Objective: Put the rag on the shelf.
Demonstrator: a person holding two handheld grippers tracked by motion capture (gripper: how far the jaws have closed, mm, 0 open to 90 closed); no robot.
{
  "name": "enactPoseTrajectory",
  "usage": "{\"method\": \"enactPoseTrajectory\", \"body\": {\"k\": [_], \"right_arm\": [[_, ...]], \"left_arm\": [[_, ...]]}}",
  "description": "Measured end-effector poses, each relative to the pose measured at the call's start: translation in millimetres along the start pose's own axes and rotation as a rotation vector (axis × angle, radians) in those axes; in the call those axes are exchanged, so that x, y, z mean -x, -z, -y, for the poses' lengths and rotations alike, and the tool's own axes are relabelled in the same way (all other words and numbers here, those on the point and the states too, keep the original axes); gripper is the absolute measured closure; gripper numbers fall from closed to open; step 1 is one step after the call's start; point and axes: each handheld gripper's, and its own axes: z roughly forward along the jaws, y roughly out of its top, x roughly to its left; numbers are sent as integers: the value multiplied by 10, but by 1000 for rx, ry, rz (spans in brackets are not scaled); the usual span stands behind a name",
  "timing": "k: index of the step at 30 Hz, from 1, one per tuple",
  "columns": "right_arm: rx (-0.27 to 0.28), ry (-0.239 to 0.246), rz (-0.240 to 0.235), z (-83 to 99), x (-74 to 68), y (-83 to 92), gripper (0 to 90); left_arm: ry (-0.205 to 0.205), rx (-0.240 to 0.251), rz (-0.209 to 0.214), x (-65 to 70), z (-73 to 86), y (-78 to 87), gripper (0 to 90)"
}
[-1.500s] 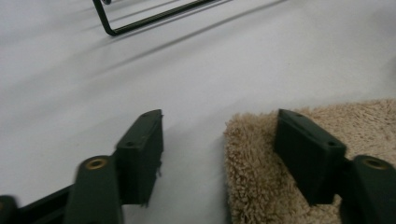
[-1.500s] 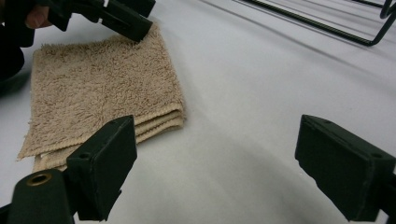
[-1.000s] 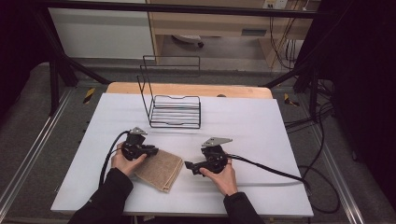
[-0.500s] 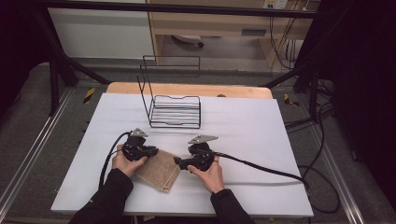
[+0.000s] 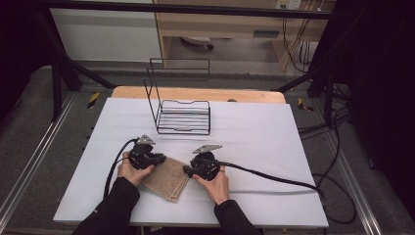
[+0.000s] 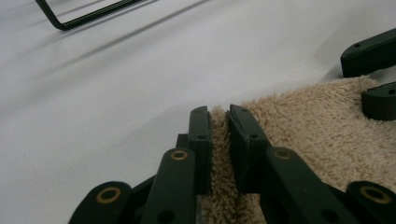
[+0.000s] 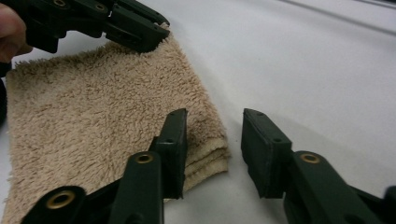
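Two grippers worked on one folded beige towel [image 5: 169, 177], which lay flat on the white table [image 5: 254, 142] near its front edge, between the person's hands. The left gripper [image 6: 219, 122] had its jaws pinched tight on the towel's far left corner, with the pile squeezed up between the two black pads; in the high view this gripper [image 5: 157, 159] sat at the towel's upper left edge. The right gripper [image 7: 215, 135] was at the towel's right corner, where the stacked folded layers showed. Its jaws had just been closing, yet a clear gap remained: one jaw rested over the towel's edge, the other stood on bare table just beside it, so the corner lay between them unpressed. In the high view that gripper [image 5: 190, 170] touched the towel's right side. Farther back, well apart from the towel, a black wire rack [image 5: 182, 116] stood upright on the table.
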Motion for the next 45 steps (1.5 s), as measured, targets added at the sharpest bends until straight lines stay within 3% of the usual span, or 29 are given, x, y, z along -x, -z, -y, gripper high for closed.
{"method": "enactPoseTrajectory", "body": {"k": [14, 22, 29, 35, 45], "right_arm": [[-22, -72, -33, 33, -32, -21, 802], [-24, -95, -41, 22, -23, -26, 839], [-19, -101, -48, 7, -25, -4, 849], [-7, -105, -65, -26, -30, 38, 851], [67, -88, -111, -136, -37, 189, 851]], "left_arm": [[8, -1, 4, -6, -2, 0, 787], [-14, -5, -9, 3, -11, 9, 794], [-3, -2, 8, -20, -13, 38, 843], [14, 39, 26, -33, -31, 144, 849], [20, 116, 47, -35, -69, 408, 850]]}}
